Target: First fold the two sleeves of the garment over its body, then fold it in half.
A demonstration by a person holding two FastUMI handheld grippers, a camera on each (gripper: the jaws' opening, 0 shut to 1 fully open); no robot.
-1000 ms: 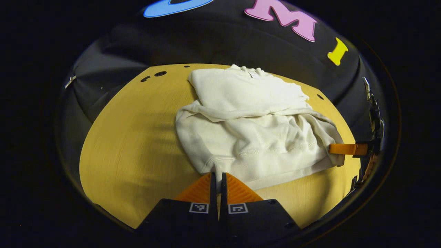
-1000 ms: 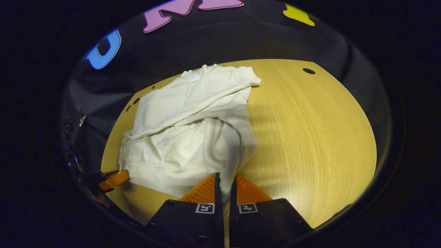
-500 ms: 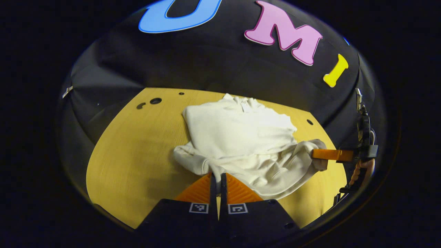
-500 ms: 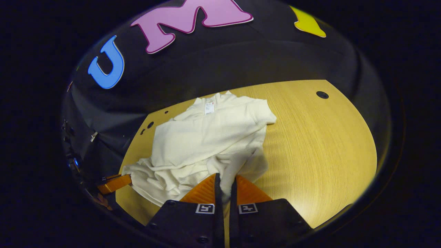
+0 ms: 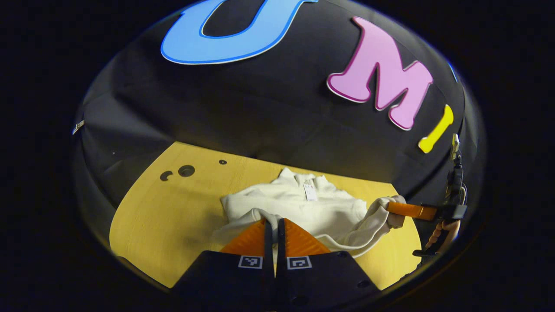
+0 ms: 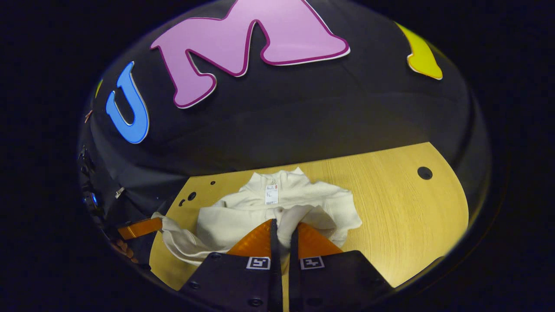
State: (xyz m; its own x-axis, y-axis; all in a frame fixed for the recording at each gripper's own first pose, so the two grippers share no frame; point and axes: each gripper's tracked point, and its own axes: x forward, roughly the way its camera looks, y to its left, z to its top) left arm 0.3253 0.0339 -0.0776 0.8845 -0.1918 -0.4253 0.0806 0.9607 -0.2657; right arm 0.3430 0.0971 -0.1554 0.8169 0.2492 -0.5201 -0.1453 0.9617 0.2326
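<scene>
While both grippers, left gripper (image 5: pixel 274 225) and right gripper (image 6: pixel 284 227), keep fingers pinching the cream garment (image 5: pixel 312 208), hem now carried farther over toward the collar, lying mid-worktop (image 5: pixel 164 212) with bare wood either side.

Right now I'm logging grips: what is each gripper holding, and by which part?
Both hold the garment by its bottom hem: the left gripper pinches the hem's left corner, the right gripper the hem's right corner.
</scene>
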